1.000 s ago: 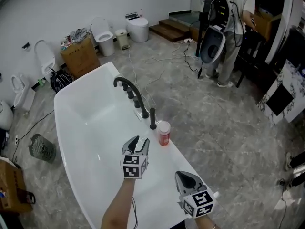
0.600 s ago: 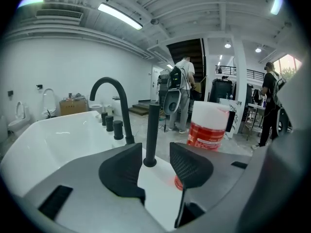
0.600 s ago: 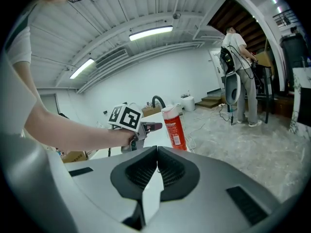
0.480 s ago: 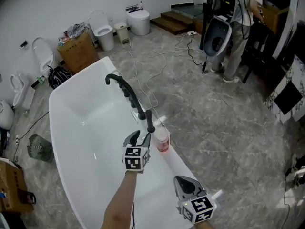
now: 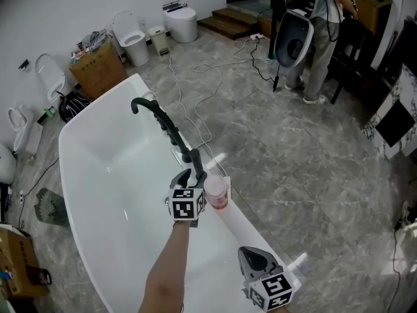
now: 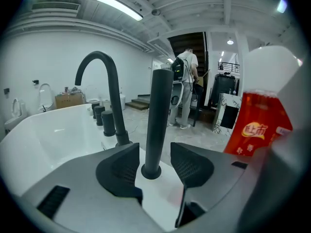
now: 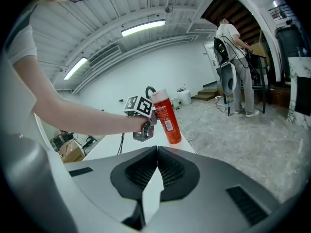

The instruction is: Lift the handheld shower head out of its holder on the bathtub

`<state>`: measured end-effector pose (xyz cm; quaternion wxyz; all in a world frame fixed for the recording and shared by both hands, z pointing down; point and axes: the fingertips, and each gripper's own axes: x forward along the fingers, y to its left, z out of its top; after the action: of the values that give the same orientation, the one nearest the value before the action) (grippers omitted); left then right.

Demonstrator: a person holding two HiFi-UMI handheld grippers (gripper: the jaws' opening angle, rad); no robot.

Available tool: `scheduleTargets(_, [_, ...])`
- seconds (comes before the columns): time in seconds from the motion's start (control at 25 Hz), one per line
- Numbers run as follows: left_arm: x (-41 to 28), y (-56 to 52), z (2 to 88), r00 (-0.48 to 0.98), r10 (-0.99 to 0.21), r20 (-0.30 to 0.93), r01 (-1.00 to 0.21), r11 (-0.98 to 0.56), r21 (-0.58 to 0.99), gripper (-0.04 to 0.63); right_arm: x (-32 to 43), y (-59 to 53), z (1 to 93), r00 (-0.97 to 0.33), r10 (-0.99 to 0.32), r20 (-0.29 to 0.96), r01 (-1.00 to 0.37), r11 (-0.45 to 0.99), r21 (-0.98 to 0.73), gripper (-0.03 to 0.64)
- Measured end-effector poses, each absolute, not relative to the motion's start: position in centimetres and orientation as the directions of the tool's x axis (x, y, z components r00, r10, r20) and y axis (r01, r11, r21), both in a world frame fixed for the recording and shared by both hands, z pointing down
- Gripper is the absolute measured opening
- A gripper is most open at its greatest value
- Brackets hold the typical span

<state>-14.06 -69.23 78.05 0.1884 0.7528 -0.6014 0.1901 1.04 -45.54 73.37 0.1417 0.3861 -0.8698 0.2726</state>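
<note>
One white bathtub carries everything. On its right rim stand the arched black faucet and the handheld shower head, a dark upright rod seated in its holder on that rim. Over the last second the left hand-held gripper has dropped from above the bathtub's basin to the rim. Its jaws are opening and now flank the rod without touching it, so the grasp is set up, but closing and lifting remain. The right hand-held gripper hangs over the bathtub's near end, jaws together and empty. A red bottle stands on the rim just beside the rod; its label print is illegible.
</note>
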Motion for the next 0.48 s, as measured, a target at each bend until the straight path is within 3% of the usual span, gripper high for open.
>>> scheduleTargets(0.28, [-13.8, -71.9, 79.6, 0.198, -0.823, 0.532, -0.977, -0.211, 0.037, 0.196, 1.8, -46.4, 74.2, -0.656, -0.601, 0.457, -0.755, 0.539, -0.375, 0.009])
scheduleTargets(0.48, [-13.7, -72.3, 79.9, 0.219, -0.818, 0.532, -0.968, -0.249, 0.017, 0.154, 1.7, -46.3, 75.2, -0.654, -0.598, 0.463, -0.756, 0.537, -0.374, 0.009])
